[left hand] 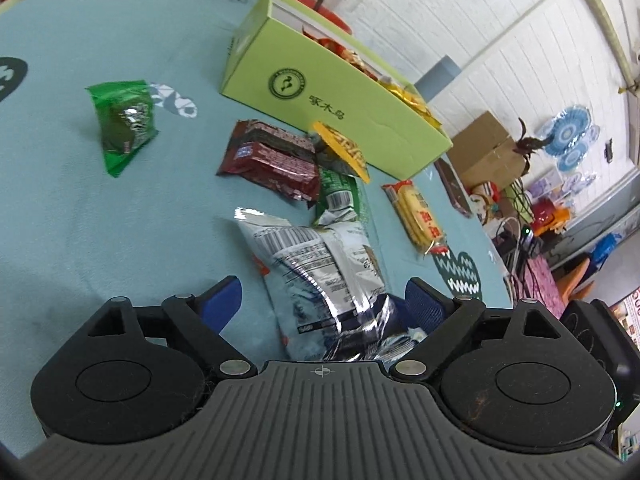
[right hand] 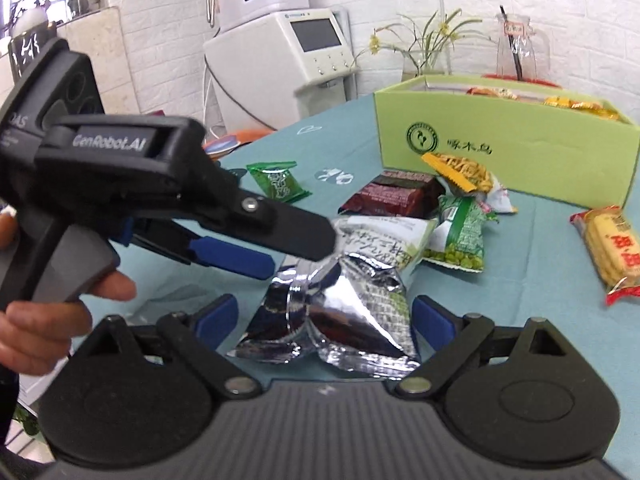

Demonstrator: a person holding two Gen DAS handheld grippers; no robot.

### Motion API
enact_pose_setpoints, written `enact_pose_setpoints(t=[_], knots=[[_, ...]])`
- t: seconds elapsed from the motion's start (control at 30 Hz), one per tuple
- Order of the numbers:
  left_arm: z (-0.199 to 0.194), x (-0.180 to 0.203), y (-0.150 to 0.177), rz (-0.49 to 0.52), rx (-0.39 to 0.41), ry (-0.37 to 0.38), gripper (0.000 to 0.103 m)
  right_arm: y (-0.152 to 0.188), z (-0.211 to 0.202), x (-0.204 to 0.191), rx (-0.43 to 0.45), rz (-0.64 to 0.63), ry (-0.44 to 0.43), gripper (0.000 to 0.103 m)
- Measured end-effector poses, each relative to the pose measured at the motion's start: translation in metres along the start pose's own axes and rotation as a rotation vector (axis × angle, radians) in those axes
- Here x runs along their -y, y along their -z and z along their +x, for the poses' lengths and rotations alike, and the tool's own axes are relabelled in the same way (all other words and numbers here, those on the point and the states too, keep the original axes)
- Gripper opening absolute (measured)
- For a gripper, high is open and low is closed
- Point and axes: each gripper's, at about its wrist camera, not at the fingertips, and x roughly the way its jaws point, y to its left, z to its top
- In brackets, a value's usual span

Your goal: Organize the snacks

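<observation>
Both grippers, left (left hand: 320, 300) and right (right hand: 324, 320), are held with jaws apart around the crinkled silver packet (right hand: 336, 312) on the tablecloth (left hand: 80, 200), where slippery foil could be pinched unevenly and dropped short of the green box (right hand: 520, 152).

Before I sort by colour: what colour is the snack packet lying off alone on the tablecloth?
Green packet, with a silvery printed patch; clearest in the left wrist view.

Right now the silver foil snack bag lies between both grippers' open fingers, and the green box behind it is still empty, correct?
Not quite. The green box already holds snack packets, their orange and yellow tops showing above its rim in the right wrist view. The rest stands: the silver foil bag lies between the open left gripper and right gripper.
</observation>
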Motion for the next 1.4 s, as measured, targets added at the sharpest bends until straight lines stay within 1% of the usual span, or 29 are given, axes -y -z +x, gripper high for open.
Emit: enact_pose_setpoints(t=[0.03,0.13,0.3,0.43,0.5,0.6,0.63,0.67,0.7,0.73,0.77,0.8,0.87,0.97,1.07,1.13,1.17,1.23,1.3,1.4], knots=[[0.004,0.002,-0.001,0.001,-0.006,0.001,0.078,0.0,0.003,0.0,-0.009,0.001,0.005,0.093],[0.012,0.004,0.0,0.015,-0.024,-0.01,0.078,0.002,0.003,0.001,0.003,0.007,0.006,0.093],[0.013,0.003,0.001,0.027,-0.018,-0.003,0.077,0.005,0.002,0.005,0.021,0.038,-0.007,0.093],[0.011,0.004,-0.002,0.028,-0.02,0.02,0.076,0.001,0.005,-0.002,0.0,0.033,0.03,0.093],[0.008,0.006,-0.001,0.041,-0.014,0.033,0.077,-0.001,0.001,-0.004,0.017,0.01,0.043,0.093],[0.011,0.007,-0.001,0.06,-0.023,0.037,0.077,-0.003,0.002,-0.005,0.014,-0.019,0.072,0.093],[0.014,0.007,0.0,0.062,-0.028,0.028,0.075,-0.003,0.004,-0.004,0.007,-0.015,0.072,0.093],[0.016,0.007,0.0,0.064,-0.035,0.019,0.067,-0.001,0.006,-0.002,-0.001,-0.012,0.068,0.093],[0.019,0.006,0.001,0.065,-0.036,0.023,0.062,0.0,0.008,-0.002,-0.011,-0.011,0.058,0.088],[0.019,0.005,0.001,0.066,-0.034,0.027,0.053,0.001,0.008,-0.005,-0.008,-0.022,0.056,0.076],[0.017,0.005,0.001,0.066,-0.031,0.033,0.048,-0.001,0.008,-0.008,-0.017,-0.035,0.068,0.075],[0.014,0.006,-0.001,0.064,-0.023,0.039,0.046,-0.003,0.007,-0.011,-0.02,-0.058,0.075,0.075],[0.003,0.012,-0.009,0.071,0.016,0.058,0.046,-0.014,0.001,-0.015,0.004,-0.098,0.079,0.075],[-0.013,0.022,-0.036,0.083,0.084,0.082,0.047,-0.043,-0.007,-0.015,0.066,-0.155,0.06,0.075],[-0.016,0.039,-0.083,0.129,0.144,0.073,0.047,-0.084,-0.001,-0.005,0.136,-0.22,0.069,0.076],[-0.01,0.053,-0.119,0.193,0.183,0.049,0.047,-0.113,0.01,0.007,0.172,-0.255,0.091,0.076],[-0.005,0.057,-0.134,0.207,0.192,0.039,0.047,-0.13,0.018,0.015,0.183,-0.262,0.098,0.076],[0.011,0.063,-0.17,0.24,0.205,0.01,0.047,-0.159,0.035,0.034,0.185,-0.242,0.084,0.08],[0.03,0.063,-0.197,0.253,0.201,-0.007,0.048,-0.185,0.055,0.054,0.17,-0.218,0.086,0.081],[0.063,0.052,-0.229,0.244,0.165,-0.031,0.048,-0.205,0.085,0.079,0.128,-0.218,0.107,0.081]])
